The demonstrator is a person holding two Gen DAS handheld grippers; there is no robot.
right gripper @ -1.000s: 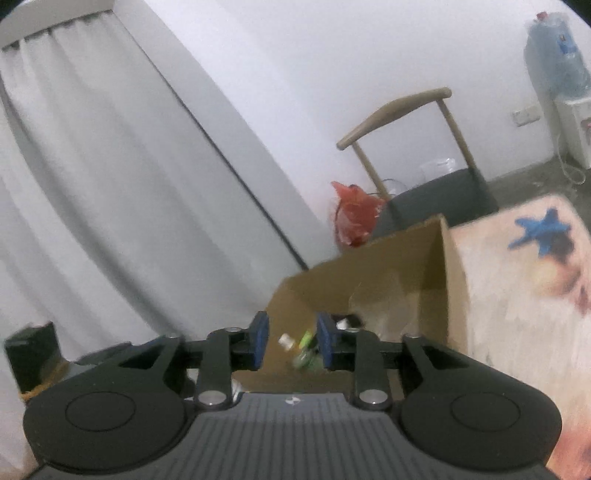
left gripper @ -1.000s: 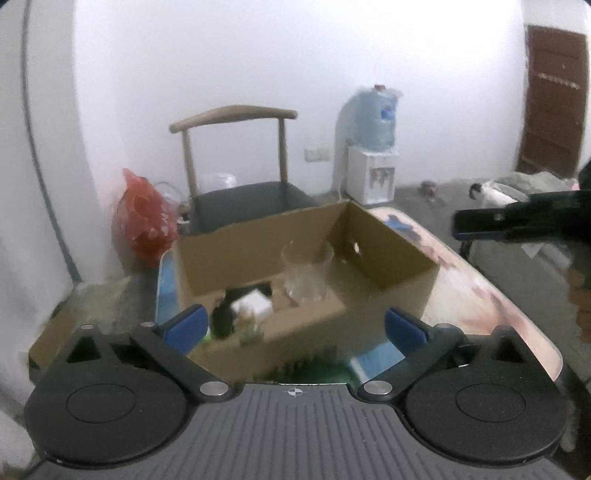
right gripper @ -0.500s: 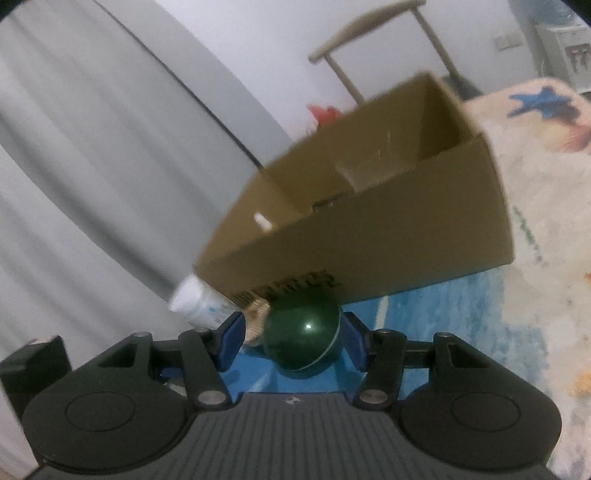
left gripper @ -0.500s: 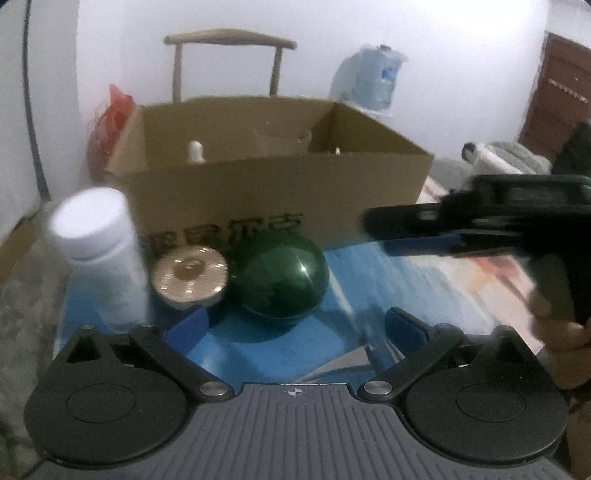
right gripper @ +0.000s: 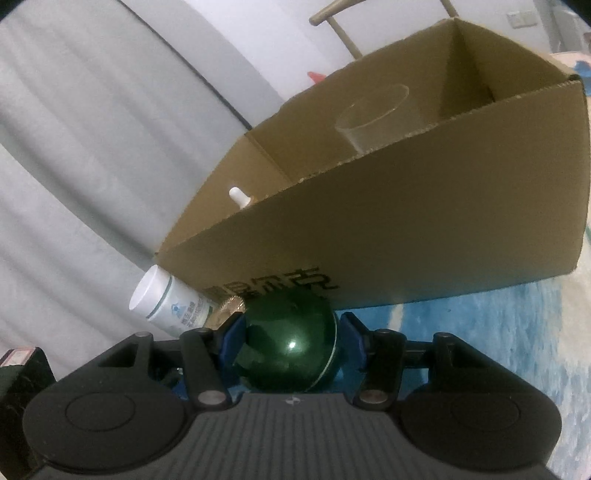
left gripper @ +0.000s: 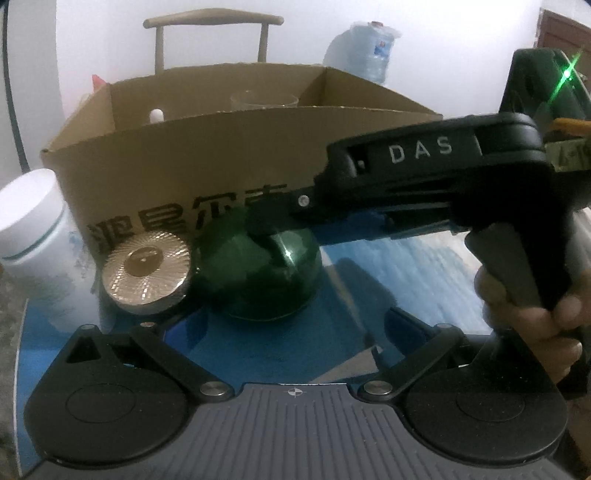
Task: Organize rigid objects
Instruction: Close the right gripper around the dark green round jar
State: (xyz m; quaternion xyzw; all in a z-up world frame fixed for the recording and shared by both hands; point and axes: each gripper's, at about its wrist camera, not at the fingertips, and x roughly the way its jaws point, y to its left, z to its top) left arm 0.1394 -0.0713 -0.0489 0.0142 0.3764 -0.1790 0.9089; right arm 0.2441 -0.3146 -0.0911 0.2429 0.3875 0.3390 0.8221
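A dark green glossy ball (right gripper: 291,332) rests on the blue table cover in front of a cardboard box (right gripper: 406,229). My right gripper (right gripper: 291,334) has the ball between its blue pads (right gripper: 236,332); a thin gap shows on each side, so it is open. In the left wrist view the right gripper (left gripper: 258,225) comes in from the right over the green ball (left gripper: 258,273), held by a hand (left gripper: 535,325). My left gripper (left gripper: 273,321) stands wide open just short of the ball, with nothing in it.
A gold-lidded round tin (left gripper: 147,269) touches the ball's left side, and a white bottle (left gripper: 33,236) stands further left. The box (left gripper: 184,166) holds a clear glass cup (left gripper: 264,101) and a white bottle top (left gripper: 157,115). A chair (left gripper: 210,22) and a water jug (left gripper: 369,51) stand behind.
Both grippers sank from above the box to the table in front of it. The right gripper's jaws widened, then slid forward so the green ball now sits between them.
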